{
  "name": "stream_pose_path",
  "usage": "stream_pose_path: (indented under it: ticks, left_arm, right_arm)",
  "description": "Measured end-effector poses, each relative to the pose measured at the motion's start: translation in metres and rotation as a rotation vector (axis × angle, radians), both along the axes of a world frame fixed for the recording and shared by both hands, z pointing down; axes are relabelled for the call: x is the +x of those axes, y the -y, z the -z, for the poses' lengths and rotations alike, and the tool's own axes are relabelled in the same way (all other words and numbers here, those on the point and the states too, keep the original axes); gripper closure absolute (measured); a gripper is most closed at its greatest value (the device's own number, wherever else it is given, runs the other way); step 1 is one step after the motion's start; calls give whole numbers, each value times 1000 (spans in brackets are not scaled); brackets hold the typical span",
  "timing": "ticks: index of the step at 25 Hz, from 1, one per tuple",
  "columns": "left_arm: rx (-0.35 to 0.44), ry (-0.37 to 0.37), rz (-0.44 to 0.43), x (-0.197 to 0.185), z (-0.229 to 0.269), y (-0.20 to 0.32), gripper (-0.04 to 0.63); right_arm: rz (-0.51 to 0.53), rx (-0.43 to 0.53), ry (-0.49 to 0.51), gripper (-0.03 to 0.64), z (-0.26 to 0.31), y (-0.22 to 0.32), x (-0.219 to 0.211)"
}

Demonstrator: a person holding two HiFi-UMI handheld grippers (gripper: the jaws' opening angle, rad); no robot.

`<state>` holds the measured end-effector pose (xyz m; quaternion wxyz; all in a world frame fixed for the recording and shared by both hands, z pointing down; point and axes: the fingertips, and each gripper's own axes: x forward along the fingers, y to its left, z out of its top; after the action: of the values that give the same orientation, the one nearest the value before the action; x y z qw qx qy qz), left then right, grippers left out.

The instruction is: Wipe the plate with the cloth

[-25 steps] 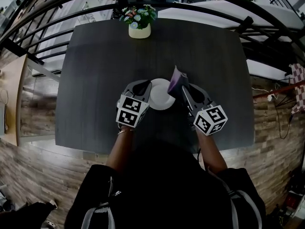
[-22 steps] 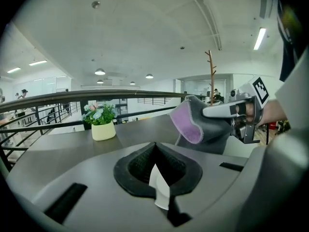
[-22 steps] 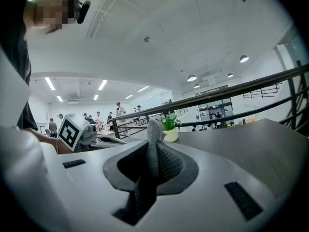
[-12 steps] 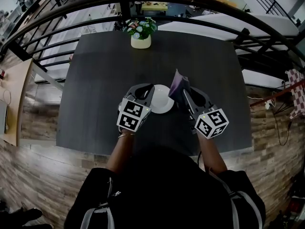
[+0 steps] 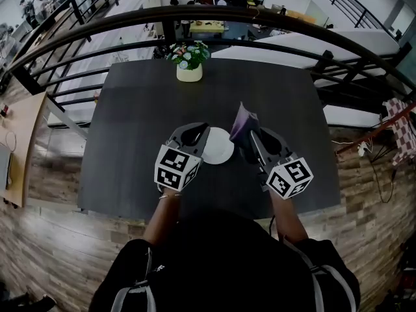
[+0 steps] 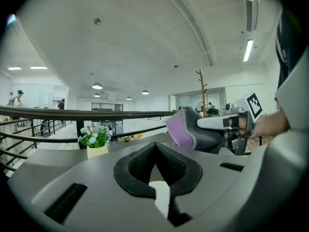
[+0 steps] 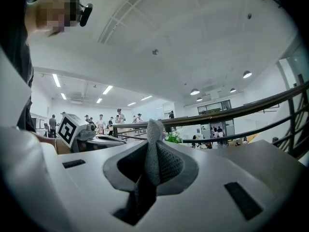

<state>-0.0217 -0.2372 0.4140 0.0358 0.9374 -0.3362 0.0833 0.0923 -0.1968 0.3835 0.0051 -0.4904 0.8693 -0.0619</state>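
Person at near edge of dark table [image 5: 130, 109], one gripper per hand.

Left gripper [image 5: 197, 134]: jaws pressed tight on rim of white plate [image 5: 218, 147]. In left gripper view a sliver of white rim sits wedged btwn the black pads. Plate lies over near half of table, btwn the two grippers, face up (can't tell if it clears the tabletop).

Right gripper [image 5: 249, 134]: jaws pinching the cloth [image 5: 242, 118], purple one side, grey the other. Cloth stands up as a folded peak past the jaw tips, just beside plate's right edge.

Both grippers point away from person, angled a bit toward each other.

Flower pot [image 5: 189, 72] w/ small blooms at far edge of table, well apart from plate. Black railing [image 5: 260, 25] curves behind.
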Motion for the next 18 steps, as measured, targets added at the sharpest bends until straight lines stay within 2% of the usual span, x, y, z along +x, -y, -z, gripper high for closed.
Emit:
stream_pose_path:
  ticks: [6, 18]
  left_arm:
    - [63, 13, -26, 8, 23, -7, 588]
    - [97, -1, -41, 10, 44, -16, 588]
  right_arm:
    - [16, 59, 8, 575, 21, -5, 0]
    - [63, 138, 56, 575, 50, -13, -8]
